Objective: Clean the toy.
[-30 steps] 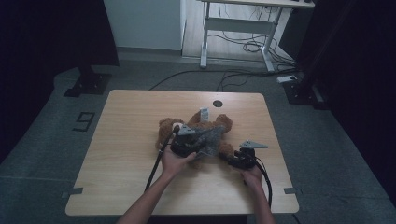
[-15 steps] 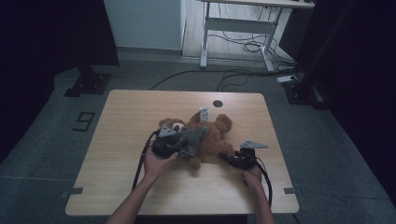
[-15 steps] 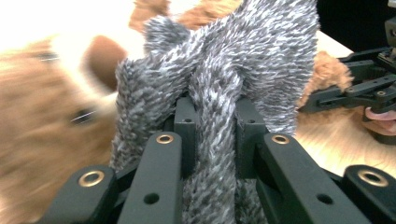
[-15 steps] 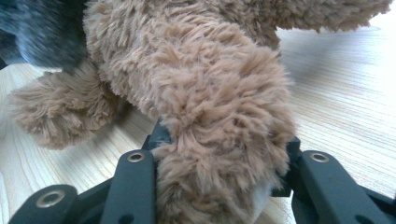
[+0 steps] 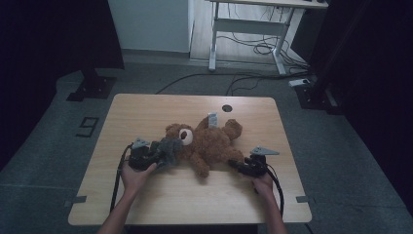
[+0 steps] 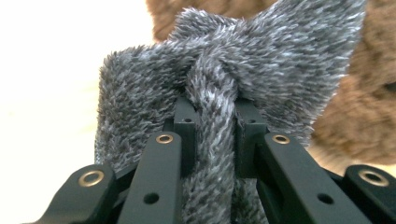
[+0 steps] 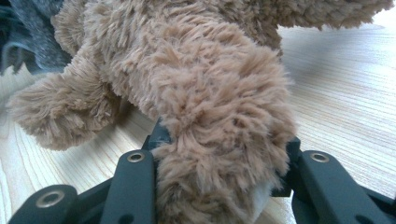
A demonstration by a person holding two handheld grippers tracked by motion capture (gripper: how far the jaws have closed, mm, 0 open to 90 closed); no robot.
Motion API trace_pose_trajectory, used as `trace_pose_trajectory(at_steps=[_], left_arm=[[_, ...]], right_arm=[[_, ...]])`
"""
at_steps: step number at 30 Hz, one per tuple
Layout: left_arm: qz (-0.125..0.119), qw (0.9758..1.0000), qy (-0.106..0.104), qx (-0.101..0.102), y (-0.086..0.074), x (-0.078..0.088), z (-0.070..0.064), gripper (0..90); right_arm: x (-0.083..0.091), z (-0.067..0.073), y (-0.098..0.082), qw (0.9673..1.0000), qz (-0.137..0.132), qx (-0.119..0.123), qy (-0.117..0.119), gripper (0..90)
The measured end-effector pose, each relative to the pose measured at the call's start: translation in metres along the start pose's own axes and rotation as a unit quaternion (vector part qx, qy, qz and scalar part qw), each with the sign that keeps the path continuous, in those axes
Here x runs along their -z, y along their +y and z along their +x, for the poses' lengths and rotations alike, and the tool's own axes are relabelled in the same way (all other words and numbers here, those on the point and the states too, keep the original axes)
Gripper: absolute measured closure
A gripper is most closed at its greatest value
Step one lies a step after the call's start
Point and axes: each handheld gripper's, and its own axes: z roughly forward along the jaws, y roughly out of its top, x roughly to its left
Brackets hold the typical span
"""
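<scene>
While sprawled on the pale wooden surface [image 5: 160, 204] between both tools, brown plush teddy bear [image 5: 207, 144], shaggy, pale muzzle. Left tool [image 5: 157, 155] clamped on a twisted fold of grey fuzzy cloth [image 6: 219, 93], weave plain up close, a mere dark lump from above. Right tool [image 5: 235, 165] closed on a bear limb [image 7: 219, 140]; which limb, hard to tell, fingertips buried in fur.

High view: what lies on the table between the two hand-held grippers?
The brown teddy bear; the high view shows its body spanning the stretch between them.
</scene>
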Motion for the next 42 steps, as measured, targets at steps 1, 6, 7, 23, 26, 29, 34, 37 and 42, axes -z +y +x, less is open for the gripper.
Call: trace_pose_trajectory(at_steps=[1, 6, 7, 23, 26, 29, 34, 37, 42], left_arm=[[-0.001, 1.0000, -0.002, 0.007, -0.001, 0.000, 0.002, 75.0], [-0.033, 0.9993, -0.008, -0.013, 0.012, 0.013, -0.009, 75.0], [-0.039, 0.9990, -0.010, -0.018, 0.017, 0.015, -0.012, 75.0], [-0.014, 0.9966, -0.018, -0.079, 0.106, -0.026, -0.066, 75.0], [-0.013, 0.9977, -0.023, -0.062, 0.097, -0.033, -0.056, 75.2], [-0.015, 0.9982, -0.040, -0.042, 0.090, -0.032, -0.048, 75.4], [-0.010, 0.9977, -0.046, -0.048, 0.081, -0.028, -0.049, 75.7], [-0.013, 0.9975, -0.051, -0.046, 0.074, -0.026, -0.049, 75.8], [-0.024, 0.9974, -0.058, -0.035, 0.064, -0.024, -0.048, 76.4]], right_arm=[[0.000, 0.000, 0.000, 1.0000, 0.000, 0.000, 0.000, 57.0], [0.000, -0.001, 0.000, 1.0000, -0.002, -0.003, -0.002, 56.7], [0.000, 0.000, 0.000, 1.0000, -0.003, -0.004, -0.003, 56.6], [0.001, 0.000, -0.001, 1.0000, -0.002, 0.000, -0.005, 56.7], [0.001, 0.000, 0.000, 1.0000, -0.002, 0.001, -0.003, 56.6], [0.001, 0.001, 0.000, 1.0000, -0.003, 0.006, -0.003, 56.1], [0.001, 0.004, 0.000, 0.9998, 0.001, 0.016, -0.011, 49.8], [0.004, 0.005, 0.002, 0.9995, -0.003, 0.024, -0.018, 41.1], [0.017, 0.004, 0.006, 0.9993, -0.027, 0.022, -0.009, 34.3]])
